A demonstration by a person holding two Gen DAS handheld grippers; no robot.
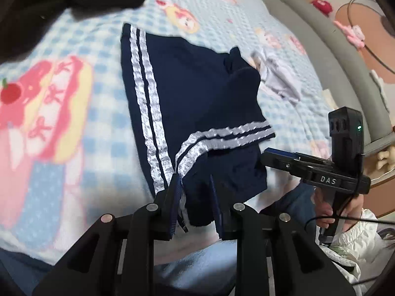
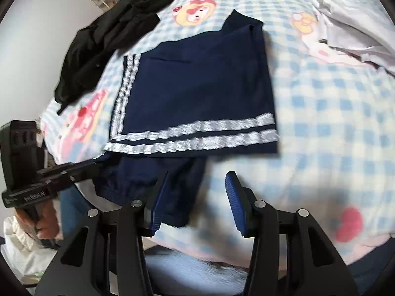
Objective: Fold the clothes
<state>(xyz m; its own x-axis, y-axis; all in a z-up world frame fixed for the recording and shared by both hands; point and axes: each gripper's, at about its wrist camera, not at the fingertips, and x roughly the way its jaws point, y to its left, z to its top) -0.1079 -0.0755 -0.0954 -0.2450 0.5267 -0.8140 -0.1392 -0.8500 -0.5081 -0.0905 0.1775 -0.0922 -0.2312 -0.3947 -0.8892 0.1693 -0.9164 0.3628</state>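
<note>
Navy trousers (image 2: 197,86) lie folded mid-blanket (image 2: 321,123). Left gripper (image 1: 195,194) spread, straddling the cuff edge at 6 o'clock. Right gripper (image 2: 197,197) spread, empty. Black garment (image 2: 103,39) at 10 o'clock.

Navy trousers (image 2: 197,91) with white double stripes folded on blue checked blanket (image 2: 321,113), black garment (image 2: 103,39) beyond, white cloth (image 2: 355,29) far right, right gripper (image 2: 195,202) jaws apart, left gripper (image 2: 93,166) at trouser edge
</note>
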